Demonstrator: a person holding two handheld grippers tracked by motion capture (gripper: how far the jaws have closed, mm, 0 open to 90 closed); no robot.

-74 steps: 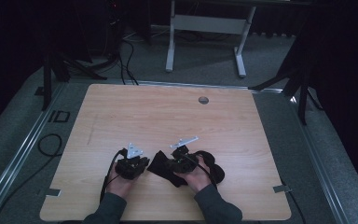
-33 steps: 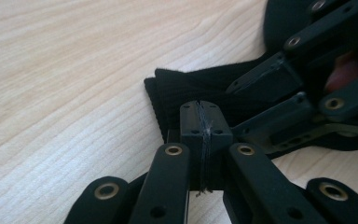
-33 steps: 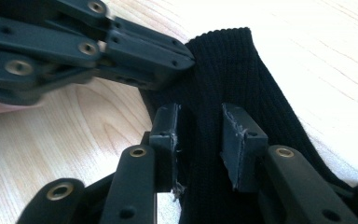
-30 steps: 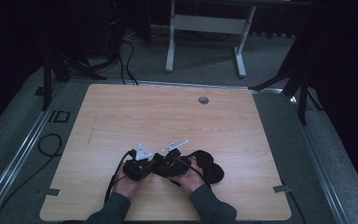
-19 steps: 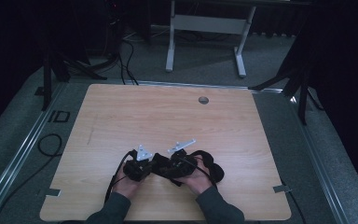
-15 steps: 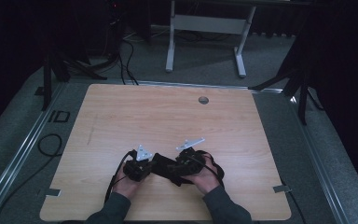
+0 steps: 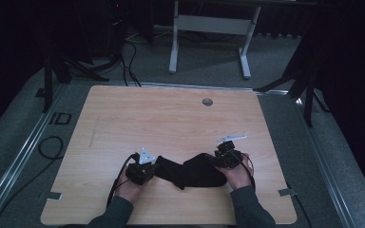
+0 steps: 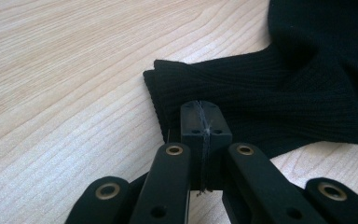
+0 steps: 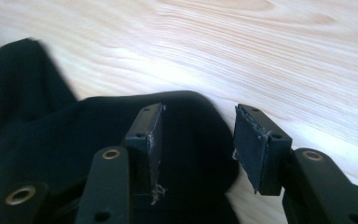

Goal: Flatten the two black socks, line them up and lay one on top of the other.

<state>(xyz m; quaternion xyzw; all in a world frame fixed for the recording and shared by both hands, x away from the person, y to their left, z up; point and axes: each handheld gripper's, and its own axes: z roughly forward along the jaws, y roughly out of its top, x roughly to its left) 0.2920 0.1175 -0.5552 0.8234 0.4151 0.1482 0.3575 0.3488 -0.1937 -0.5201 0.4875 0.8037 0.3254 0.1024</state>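
My left gripper (image 8: pixel 200 140) clamps the black sock's (image 7: pixel 190 172) ribbed cuff; my right gripper (image 9: pixel 198 144), jaws apart, straddles its far end.

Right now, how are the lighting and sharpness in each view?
High view: dim, the surroundings nearly black, only the table lit. Left gripper view: bright and crisp, the black knit cloth showing its ribs. Right gripper view: motion-blurred, wood grain smeared, with glare washing out the top.

A light wooden desk (image 7: pixel 138 118) is shown; 1 black knitted garment (image 7: pixel 190 172) is laid near its front edge.
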